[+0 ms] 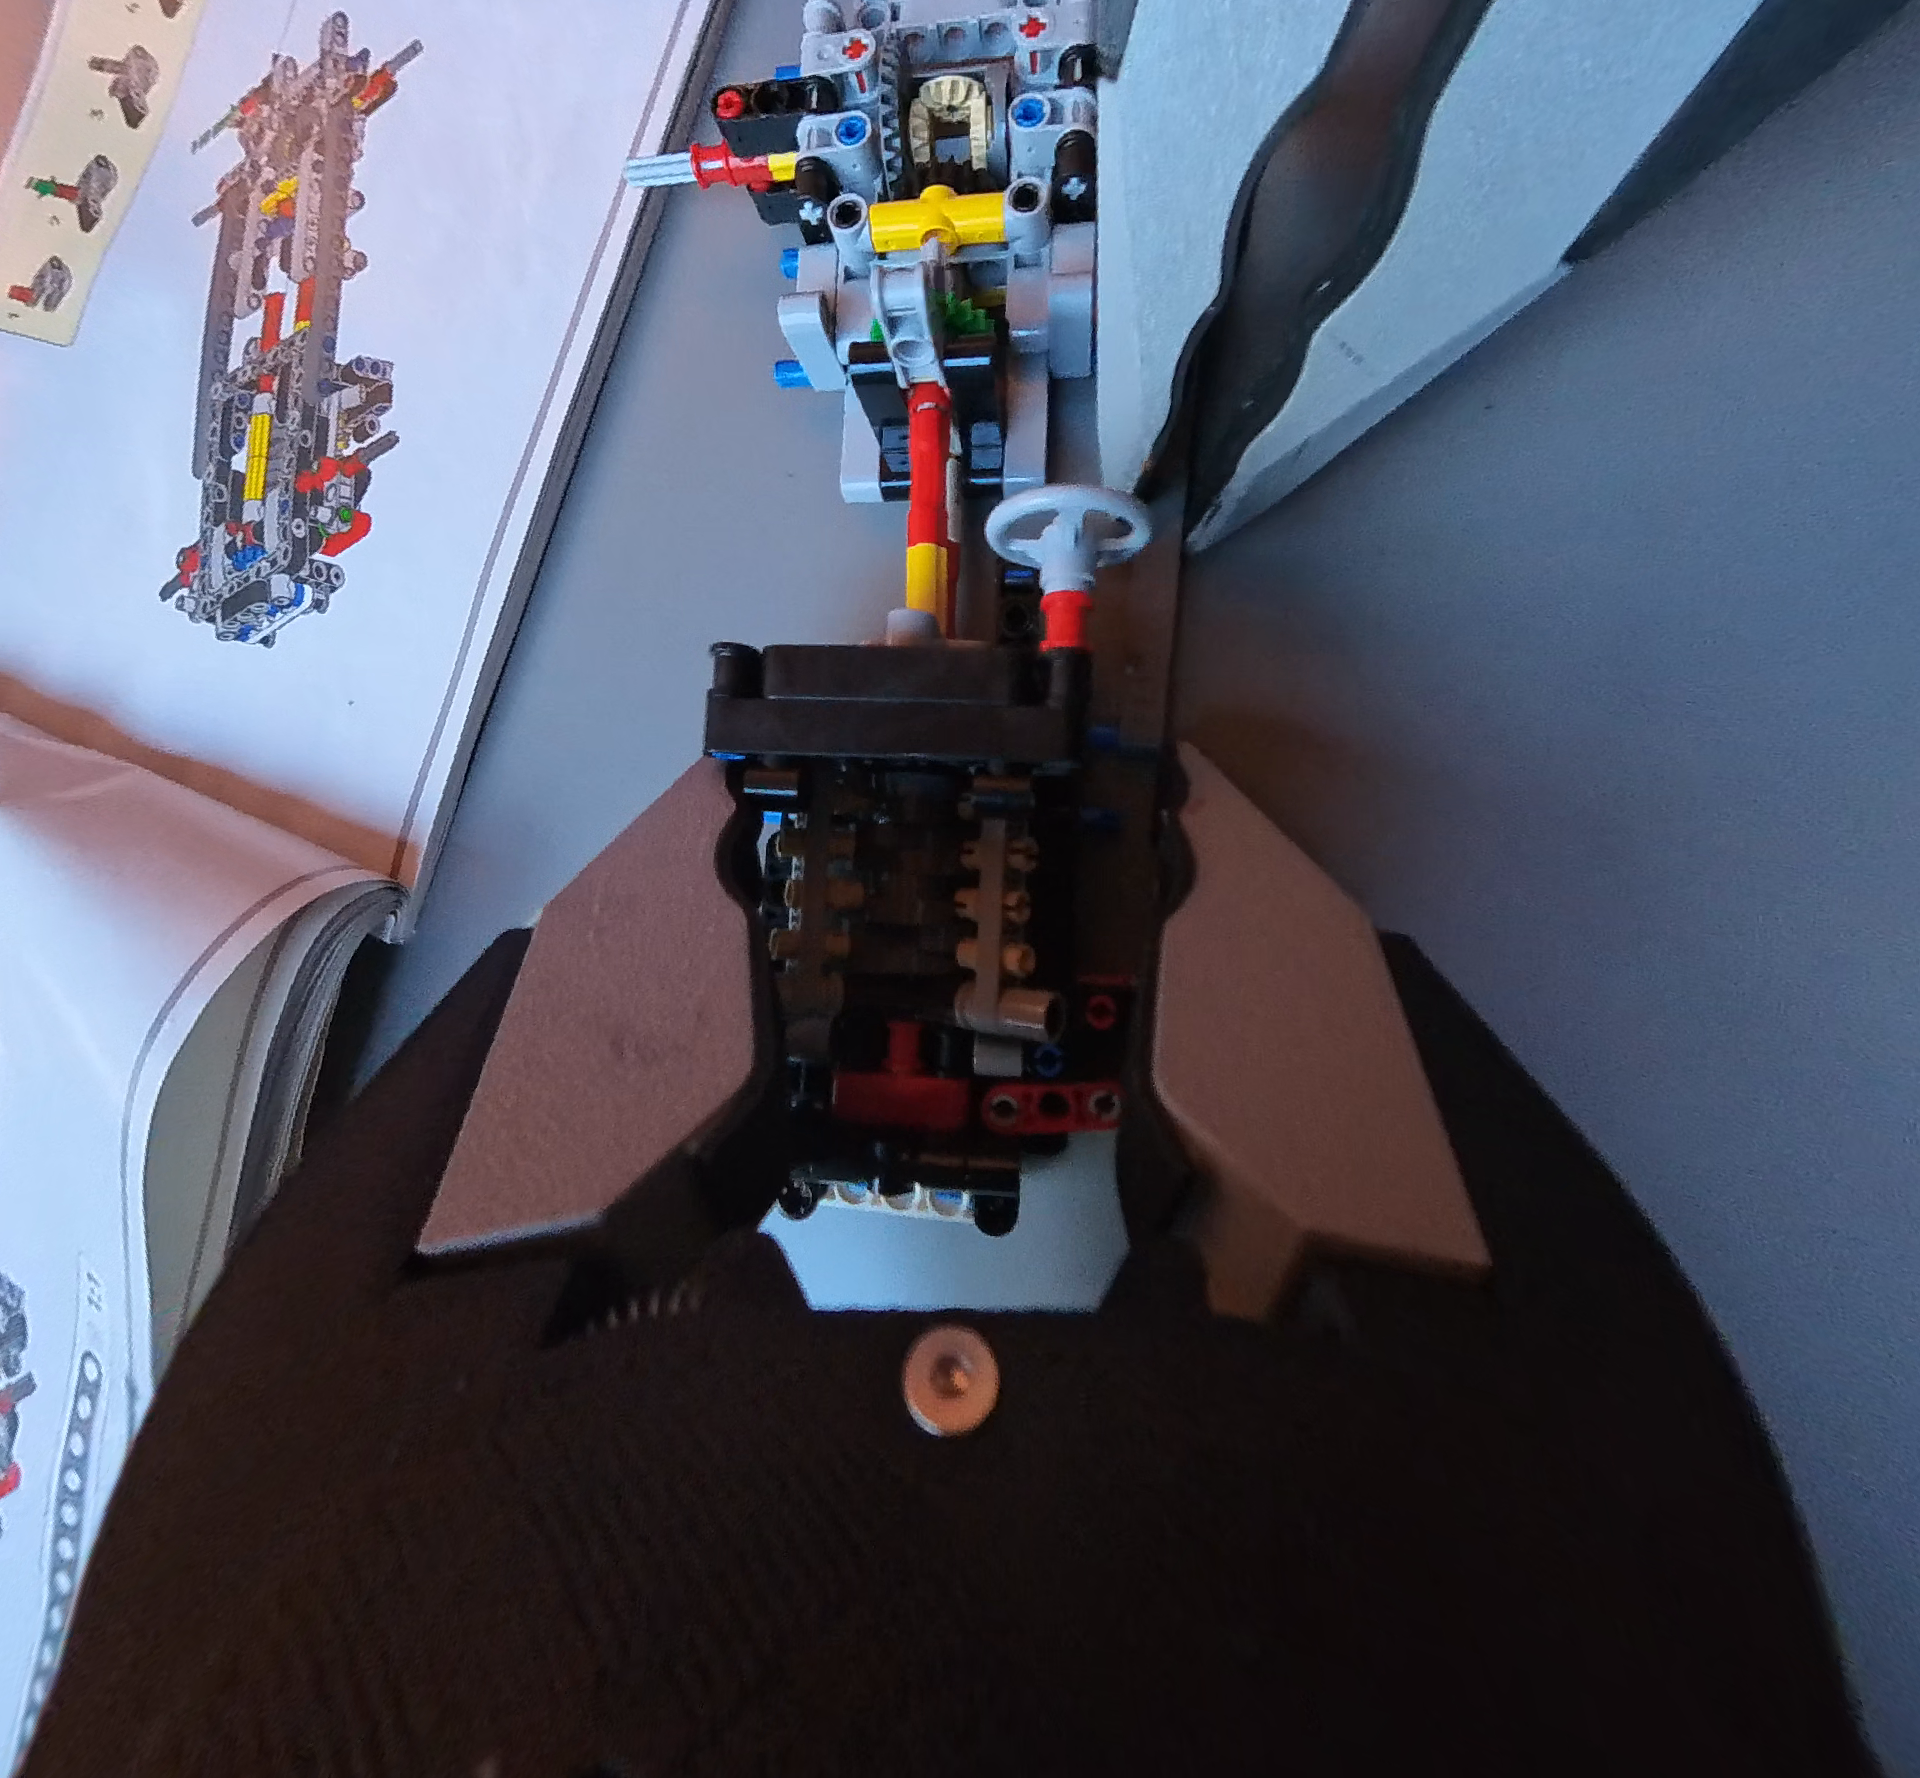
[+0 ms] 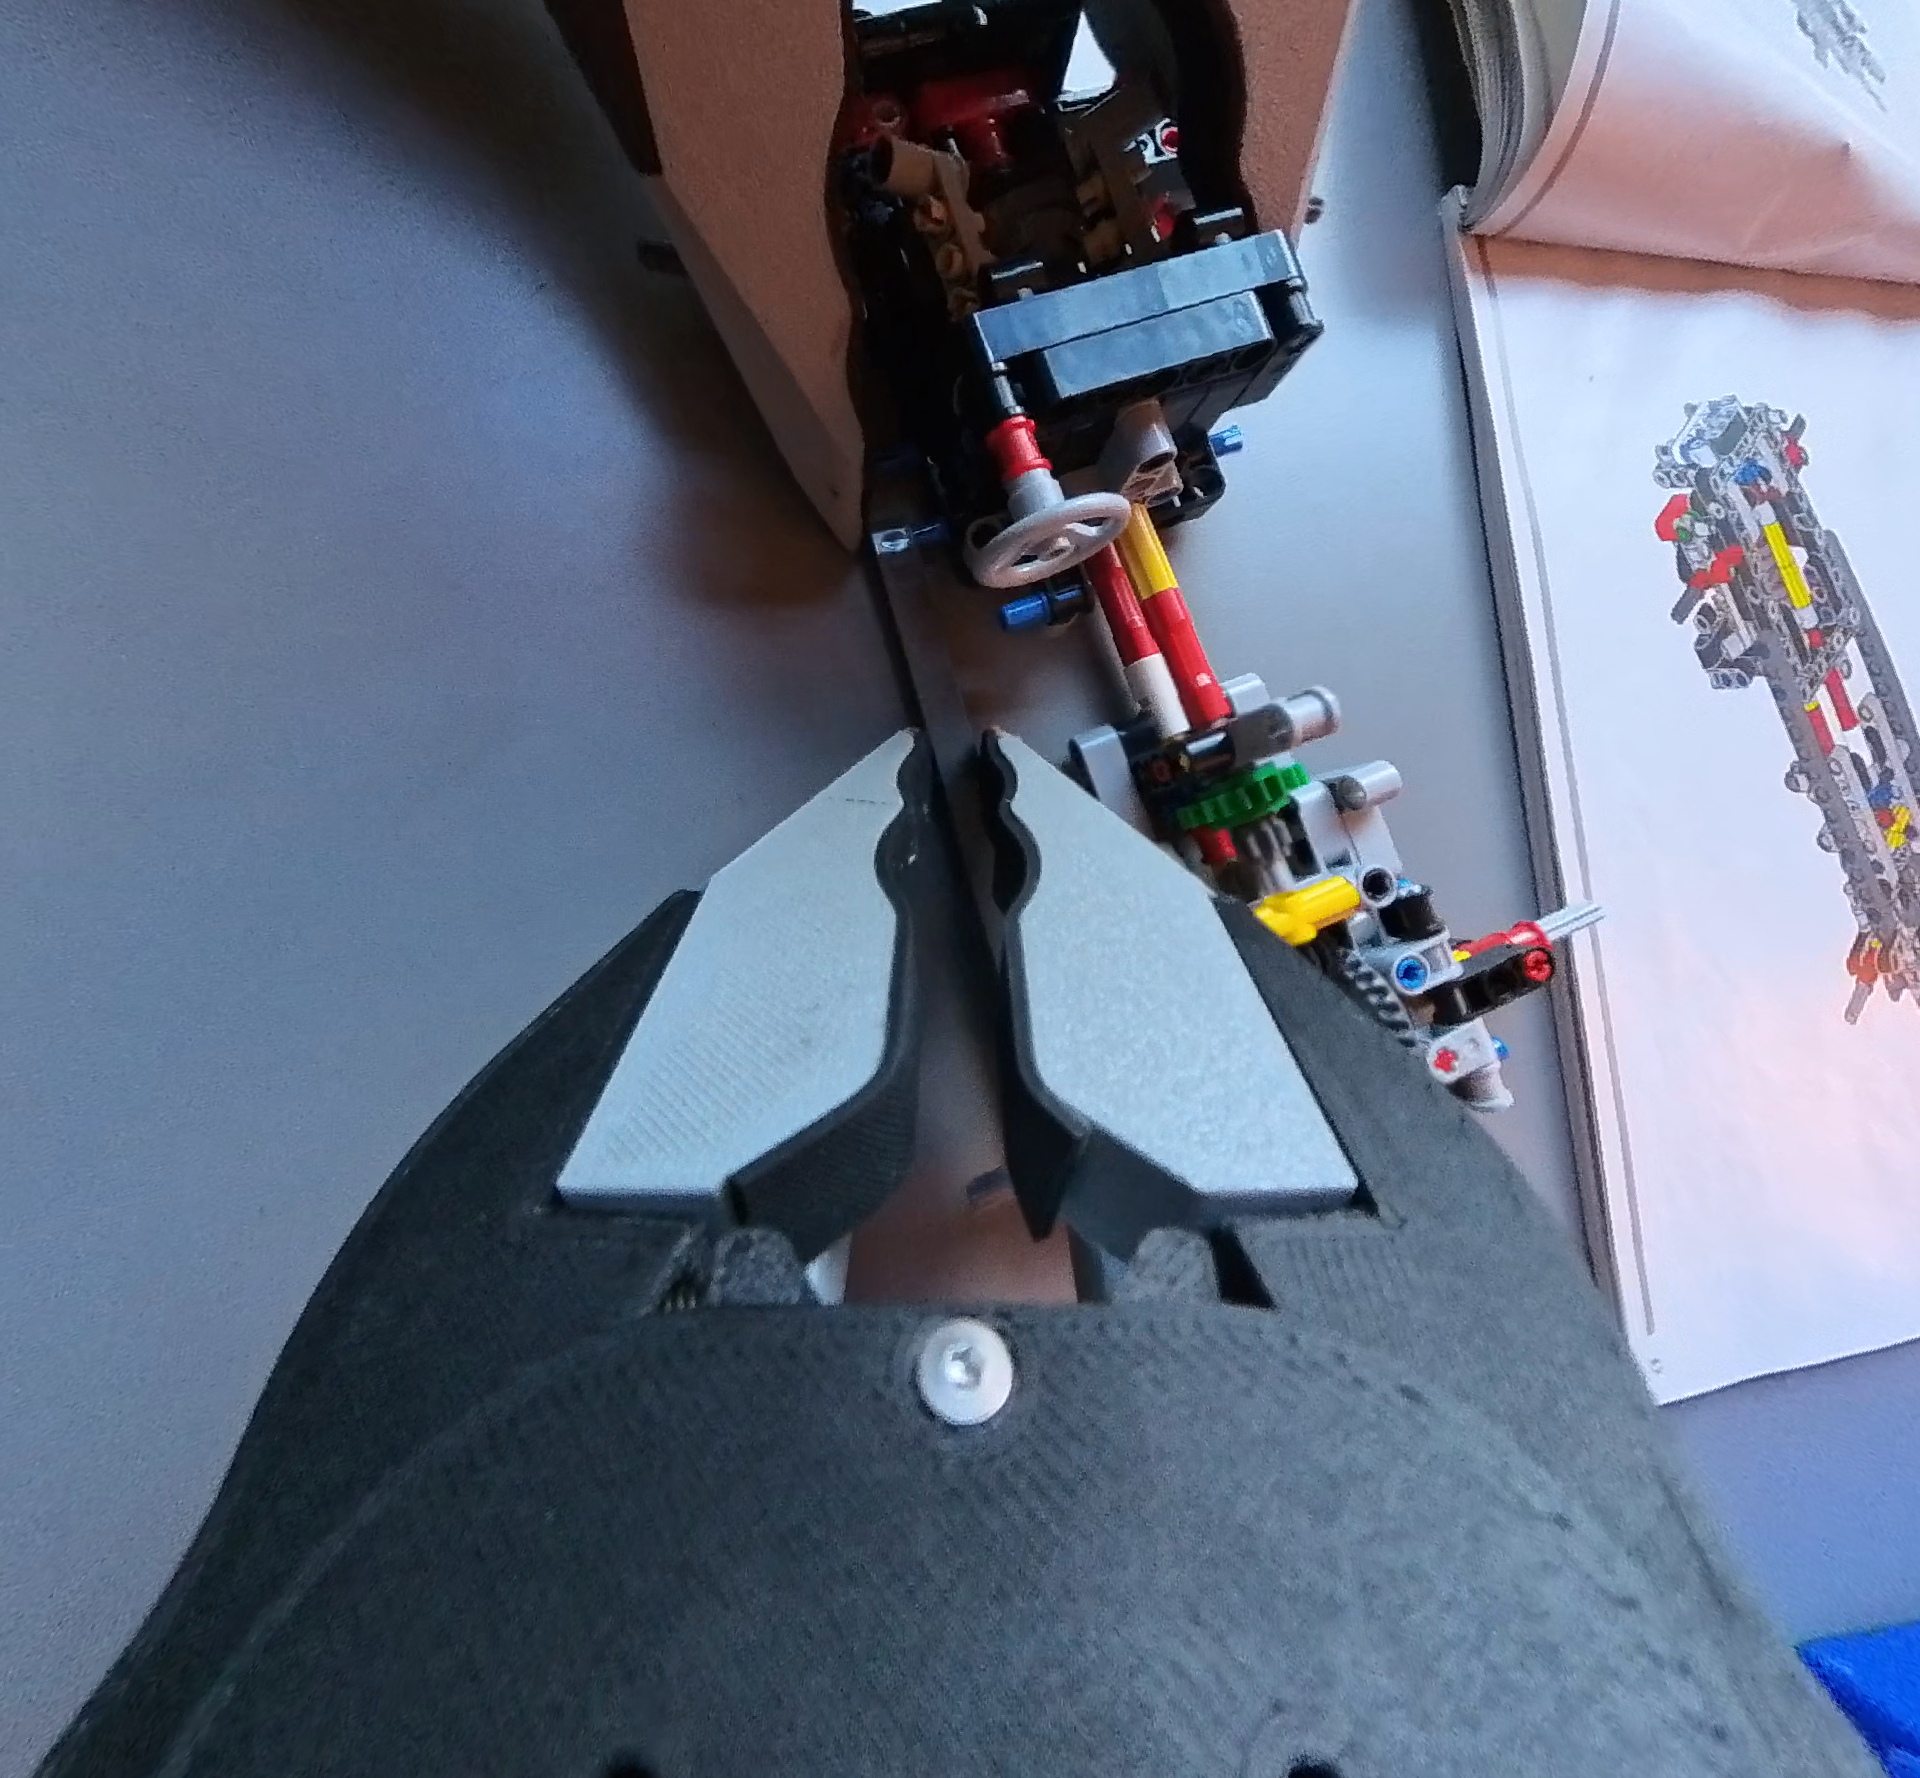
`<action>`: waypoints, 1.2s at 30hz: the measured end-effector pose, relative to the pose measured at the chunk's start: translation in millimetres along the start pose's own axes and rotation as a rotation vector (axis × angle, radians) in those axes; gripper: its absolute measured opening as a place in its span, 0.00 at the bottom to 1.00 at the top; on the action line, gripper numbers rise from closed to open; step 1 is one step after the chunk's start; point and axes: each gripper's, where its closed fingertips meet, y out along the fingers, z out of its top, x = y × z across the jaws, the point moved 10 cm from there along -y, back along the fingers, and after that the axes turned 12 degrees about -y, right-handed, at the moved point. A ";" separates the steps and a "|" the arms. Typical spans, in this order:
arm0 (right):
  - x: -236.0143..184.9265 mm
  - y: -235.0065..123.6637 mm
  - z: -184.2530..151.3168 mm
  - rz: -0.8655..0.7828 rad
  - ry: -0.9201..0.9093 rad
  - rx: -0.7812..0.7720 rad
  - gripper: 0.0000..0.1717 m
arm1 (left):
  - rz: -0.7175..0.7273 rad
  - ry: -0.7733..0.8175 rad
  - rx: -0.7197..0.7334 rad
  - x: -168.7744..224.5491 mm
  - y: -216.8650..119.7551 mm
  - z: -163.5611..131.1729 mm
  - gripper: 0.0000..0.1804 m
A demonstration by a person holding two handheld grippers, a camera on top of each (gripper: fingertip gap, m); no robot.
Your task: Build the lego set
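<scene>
Our left tongs (image 1: 951,757) are open wide and squeeze the dark back end of the brick car frame (image 1: 935,211) from both sides. Our right tongs (image 2: 951,736) are almost closed and pinch a long thin dark strip (image 2: 914,648) that runs along the frame's side. The frame lies on the grey table (image 1: 1558,793), next to an open booklet (image 1: 468,170). We think it is light and hard but can snap apart. We would hold the thick blocks, not the little wheel (image 1: 1070,523) or the thin rods.
</scene>
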 end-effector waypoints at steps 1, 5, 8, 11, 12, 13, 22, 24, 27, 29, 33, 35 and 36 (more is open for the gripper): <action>0.2 -0.1 -0.4 0.001 0.005 0.002 0.04 | 0.005 -0.005 0.005 0.5 0.0 -0.3 0.41; 0.1 0.4 -1.1 0.000 0.011 0.014 0.04 | 0.005 -0.017 0.010 -0.3 0.3 -0.9 0.41; 0.6 0.4 -1.6 0.000 0.011 0.016 0.04 | 0.011 -0.026 0.013 -0.4 0.6 -0.9 0.41; 1.6 0.7 -2.0 -0.001 0.015 0.019 0.04 | 0.018 -0.028 0.018 -0.2 0.6 -1.0 0.41; 2.0 0.8 -2.0 -0.001 0.016 0.018 0.04 | 0.016 -0.027 0.018 -0.3 0.6 -1.1 0.41; 2.3 0.9 -1.8 -0.006 0.016 0.016 0.04 | 0.015 -0.028 0.018 -0.4 0.8 -1.1 0.41; 0.5 1.3 0.1 -0.043 -0.008 -0.010 0.04 | 0.017 -0.036 0.026 -1.2 1.4 -1.5 0.41; -2.5 -0.1 0.7 -0.039 -0.030 -0.018 0.04 | 0.014 -0.040 0.024 -1.8 1.5 -1.4 0.41; -5.1 -1.0 2.2 -0.047 -0.052 -0.037 0.03 | 0.012 -0.039 0.025 -1.7 1.8 -1.2 0.41; -3.4 -0.7 1.5 -0.045 -0.041 -0.033 0.04 | 0.011 -0.039 0.025 -1.8 2.0 -1.2 0.41; 3.8 0.4 -3.8 -0.016 0.021 0.015 0.04 | 0.016 -0.042 0.028 -1.7 2.4 -0.9 0.41; 5.5 -0.4 -6.7 0.011 0.033 0.032 0.05 | 0.021 -0.049 0.027 -1.4 2.5 -0.6 0.41; 6.1 -1.8 -7.7 0.010 0.031 0.031 0.08 | 0.023 -0.052 0.027 -1.2 2.6 -0.4 0.41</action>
